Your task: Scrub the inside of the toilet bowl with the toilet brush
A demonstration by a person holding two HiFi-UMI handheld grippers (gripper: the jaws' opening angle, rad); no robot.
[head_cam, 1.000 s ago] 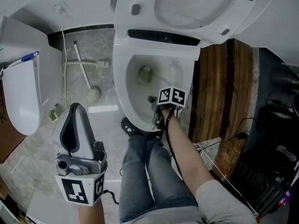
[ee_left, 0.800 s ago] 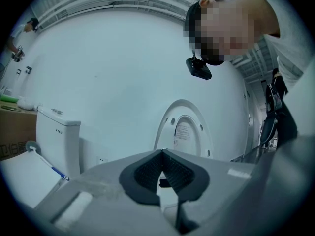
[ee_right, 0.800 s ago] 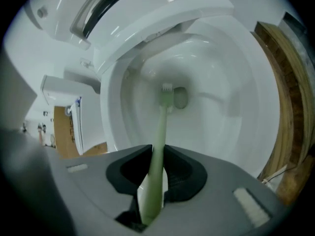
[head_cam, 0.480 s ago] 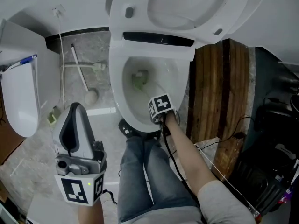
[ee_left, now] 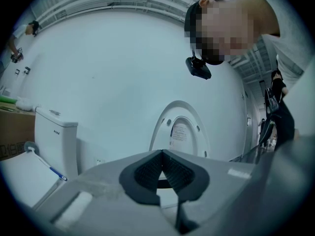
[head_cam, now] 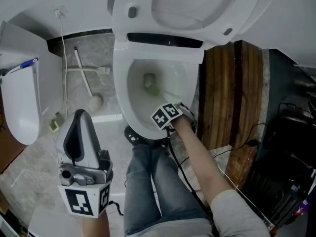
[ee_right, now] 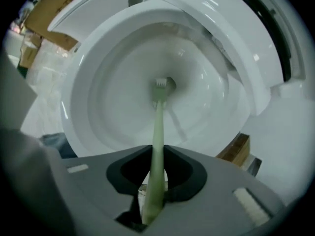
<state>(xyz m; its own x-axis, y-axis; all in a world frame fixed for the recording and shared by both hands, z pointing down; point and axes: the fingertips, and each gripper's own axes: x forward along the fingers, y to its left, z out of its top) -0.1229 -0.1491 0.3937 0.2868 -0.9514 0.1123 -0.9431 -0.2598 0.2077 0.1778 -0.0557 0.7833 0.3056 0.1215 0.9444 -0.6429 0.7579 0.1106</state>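
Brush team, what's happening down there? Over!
Right gripper shut on toilet brush, head deep in the toilet bowl. Left gripper shut, empty, away from the bowl. Lid up, nothing in the way.

Both grippers are smooth grey plastic shells with dark, ribbed pads set in a dark-lined hollow. The left gripper has a dark oval opening in its back, and a grey metal joint sits above its cube, which carries black-and-white square markers. The right gripper has a like cube and small white rectangles on its jaw faces. A thin black cable runs from it along the arm. The person wears blue-grey jeans, a light grey short sleeve and a black head camera.
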